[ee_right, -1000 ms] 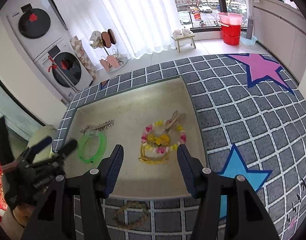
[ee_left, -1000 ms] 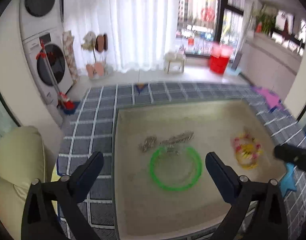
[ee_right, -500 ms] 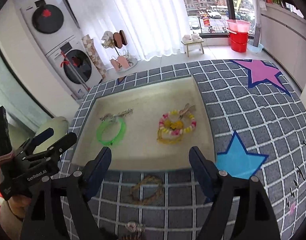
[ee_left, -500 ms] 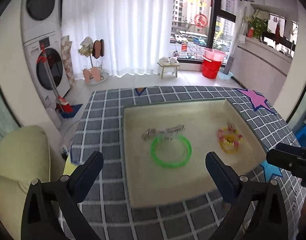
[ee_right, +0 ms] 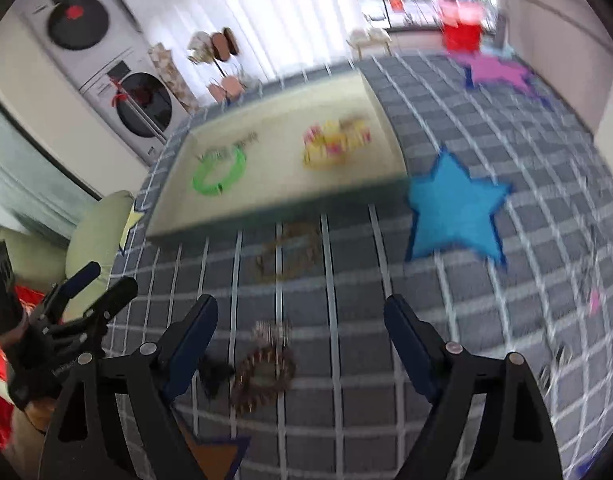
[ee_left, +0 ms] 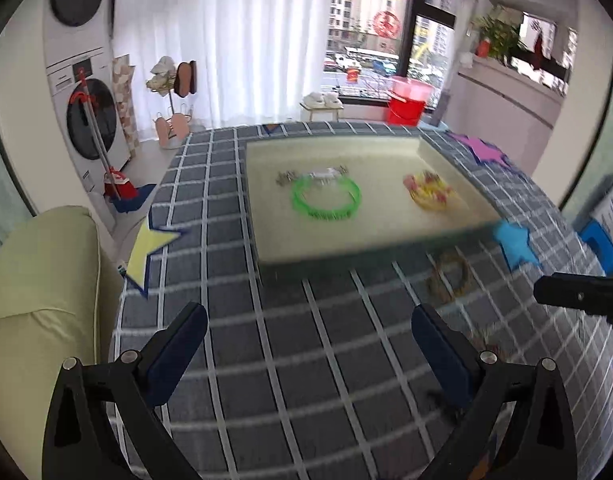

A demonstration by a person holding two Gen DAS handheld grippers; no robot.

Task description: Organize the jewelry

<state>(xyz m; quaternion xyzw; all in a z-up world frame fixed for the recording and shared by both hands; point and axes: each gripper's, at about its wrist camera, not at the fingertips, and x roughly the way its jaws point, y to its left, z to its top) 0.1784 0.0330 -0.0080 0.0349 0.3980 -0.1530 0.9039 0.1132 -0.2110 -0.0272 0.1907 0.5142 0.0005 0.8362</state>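
Note:
A shallow beige tray (ee_left: 346, 246) (ee_right: 266, 212) lies on the grey checked cloth. In it are a green bangle (ee_left: 325, 199) (ee_right: 219, 174), a silver chain (ee_left: 312, 175) and a yellow and pink bead bracelet (ee_left: 428, 192) (ee_right: 334, 142). A brown woven bracelet (ee_left: 450, 276) (ee_right: 288, 252) lies on the cloth in front of the tray. A brown beaded bracelet (ee_right: 264, 372) lies between my right fingers. My left gripper (ee_left: 306, 344) is open and empty above the cloth. My right gripper (ee_right: 300, 340) is open and empty, and shows at the left view's right edge (ee_left: 578, 294).
Star patches lie on the cloth: blue (ee_right: 454, 208), yellow (ee_left: 150, 246), purple (ee_right: 494, 72). A cream cushion (ee_left: 38, 280) sits at the left edge. A stacked washer and dryer (ee_left: 86, 80) stand behind. The right wrist view is blurred.
Both grippers have pulled back from the tray toward the near side of the cloth. The right gripper has opened wider and now has the beaded bracelet between its fingers.

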